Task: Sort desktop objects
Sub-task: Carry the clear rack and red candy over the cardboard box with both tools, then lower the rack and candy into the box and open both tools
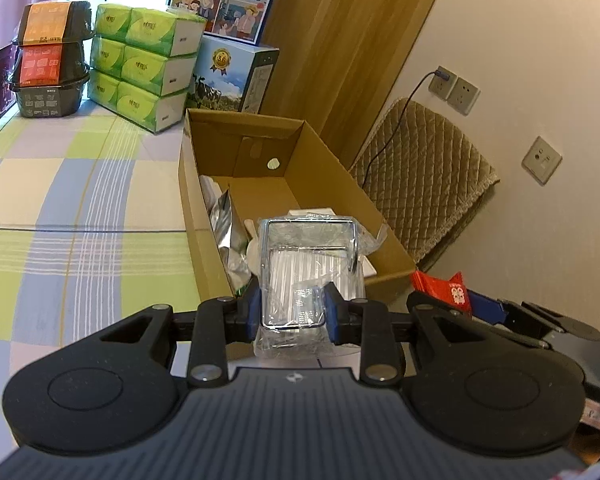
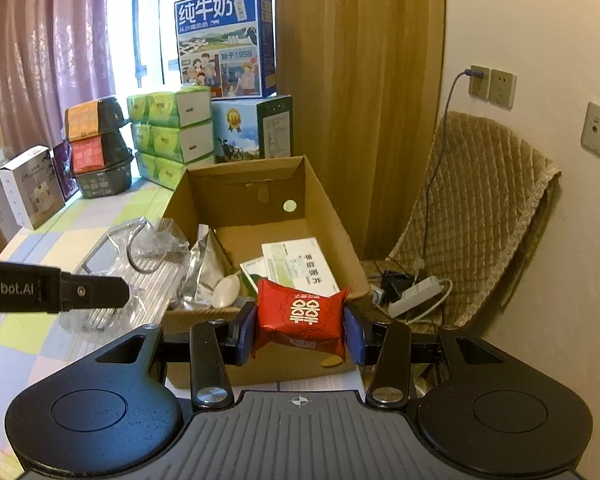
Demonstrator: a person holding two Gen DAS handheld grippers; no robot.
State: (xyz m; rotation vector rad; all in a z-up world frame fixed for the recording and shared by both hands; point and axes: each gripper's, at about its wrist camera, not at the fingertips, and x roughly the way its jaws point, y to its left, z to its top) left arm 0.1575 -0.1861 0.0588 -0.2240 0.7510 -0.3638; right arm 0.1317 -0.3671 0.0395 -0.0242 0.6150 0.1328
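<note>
The left gripper (image 1: 291, 307) was clamped on a clear plastic bag (image 1: 306, 276) that held a ribbed, pale piece with a chrome wire frame; its blue pads (image 1: 253, 309) pressed the bag's two sides near its lower end, and the bag stood over the near end of the open cardboard box (image 1: 204, 216). The right gripper (image 2: 300, 330) was closed on a red packet (image 2: 300, 316) printed with pale double-happiness characters, holding it by its two short ends just in front of the box's near wall (image 2: 260, 364). In the left wrist view the same red packet (image 1: 446, 287) showed at the right, beyond the box's near corner, with the right gripper's dark frame beside it. Inside the box lay a crumpled silver foil pouch (image 2: 204, 268) against the left wall, a pale rounded piece (image 2: 226, 290) that might have been a spoon or a small soap, hard to tell at that size, and a white and green printed leaflet (image 2: 296, 264) on the floor of the box. The box rested on a table under a checked cloth (image 1: 80, 200) of green, lilac and cream. At the far end of the table stood stacked green tissue packs (image 1: 148, 64), black food tubs with orange and red labels (image 1: 52, 56), and two blue milk cartons (image 2: 224, 44) one on the other. To the right of the box a chair with a quilted tan cover (image 2: 480, 208) stood against the wall, and a cable ran down from a wall socket (image 2: 479, 80) behind it.
</note>
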